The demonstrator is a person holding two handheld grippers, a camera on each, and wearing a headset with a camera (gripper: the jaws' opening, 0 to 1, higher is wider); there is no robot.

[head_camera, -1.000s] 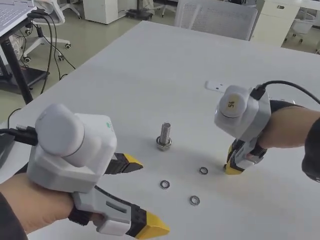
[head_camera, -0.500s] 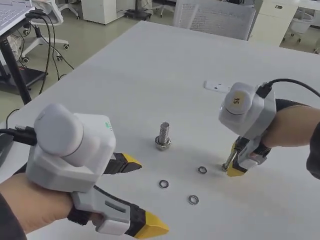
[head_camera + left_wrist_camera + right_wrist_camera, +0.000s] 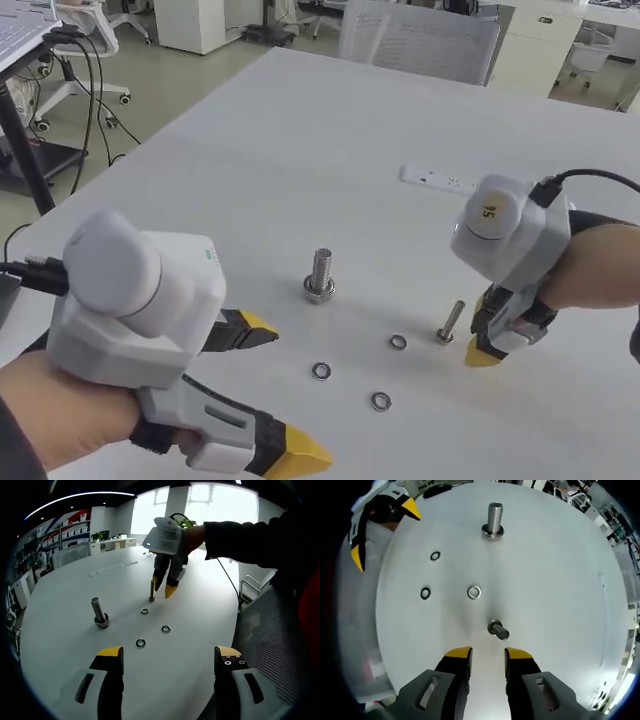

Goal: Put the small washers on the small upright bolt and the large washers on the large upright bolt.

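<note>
The small upright bolt (image 3: 449, 322) stands on the worktop (image 3: 300, 140) just ahead of the right claw (image 3: 484, 350), clear of both tips. That claw is parted by only a narrow gap, points down at the surface and pinches nothing. The large upright bolt (image 3: 320, 275) stands farther out beyond the small one, well apart from it. Three washers (image 3: 398, 342) lie flat and loose between the two claws, the nearest just beside the small bolt. The left claw (image 3: 288, 390) is spread wide and empty, low over the worktop, with the washers ahead of it. The worktop's edge runs close beside the left claw. Ahead of both claws the surface lies open, apart from a white strip (image 3: 435, 178) far beyond the right claw.
</note>
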